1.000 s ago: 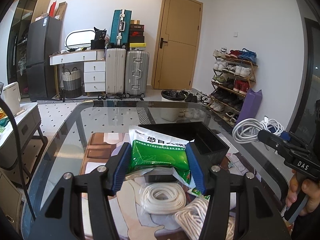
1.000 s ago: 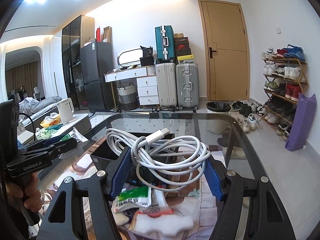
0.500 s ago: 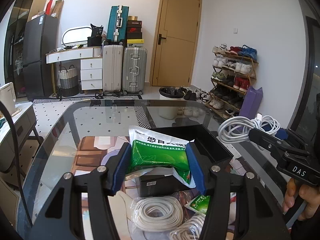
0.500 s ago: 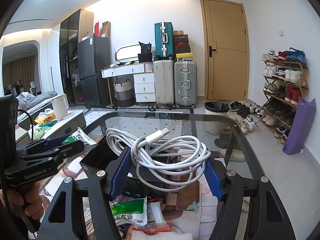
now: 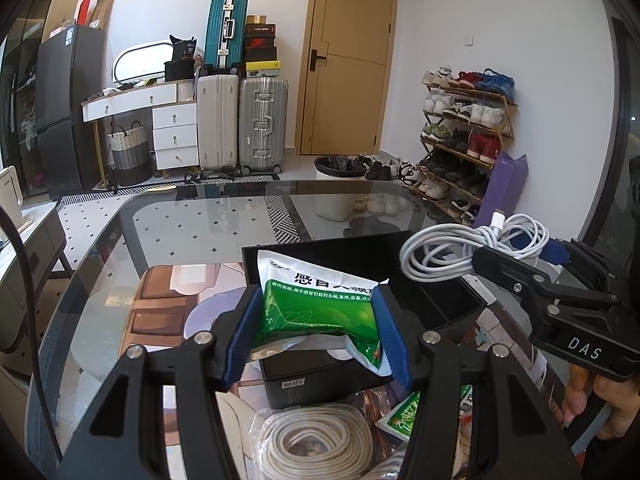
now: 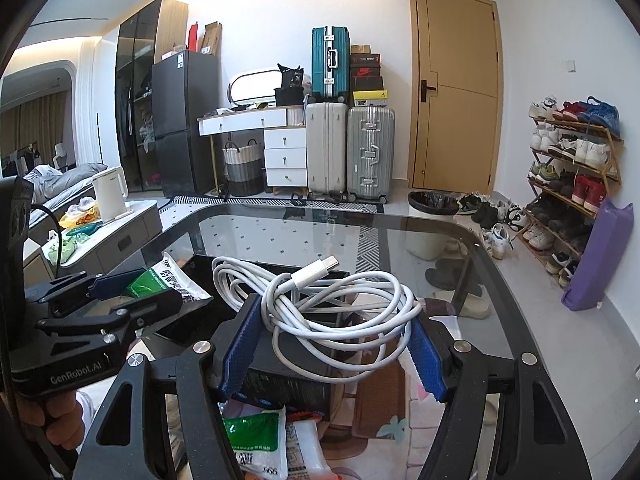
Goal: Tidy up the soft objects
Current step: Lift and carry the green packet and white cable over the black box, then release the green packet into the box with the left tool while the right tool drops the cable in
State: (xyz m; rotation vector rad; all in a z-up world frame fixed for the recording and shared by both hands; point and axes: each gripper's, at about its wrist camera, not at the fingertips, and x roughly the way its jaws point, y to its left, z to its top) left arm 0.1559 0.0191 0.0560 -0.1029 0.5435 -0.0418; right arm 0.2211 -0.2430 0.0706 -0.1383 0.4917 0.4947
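My left gripper [image 5: 318, 332] is shut on a green and white medicine pouch [image 5: 320, 304] and holds it over the black storage box [image 5: 436, 300] on the glass table. My right gripper [image 6: 336, 332] is shut on a coiled white USB cable [image 6: 320, 300], held above the same box [image 6: 280, 368]. The right gripper also shows at the right of the left wrist view [image 5: 516, 252], with the cable [image 5: 448, 248] over the box's right part. The left gripper with its pouch [image 6: 168, 278] shows at the left of the right wrist view.
A coil of white rope [image 5: 316, 444] and small green sachets [image 5: 404, 412] lie on the patterned mat near the front. More pouches [image 6: 256, 440] lie below the right gripper. The glass table's edge [image 6: 492, 264] curves at the far right. Suitcases and a shoe rack stand beyond.
Both grippers have moved forward with their loads. The pouch and the cable now hang over the black box, which sits closer and lower in both views.
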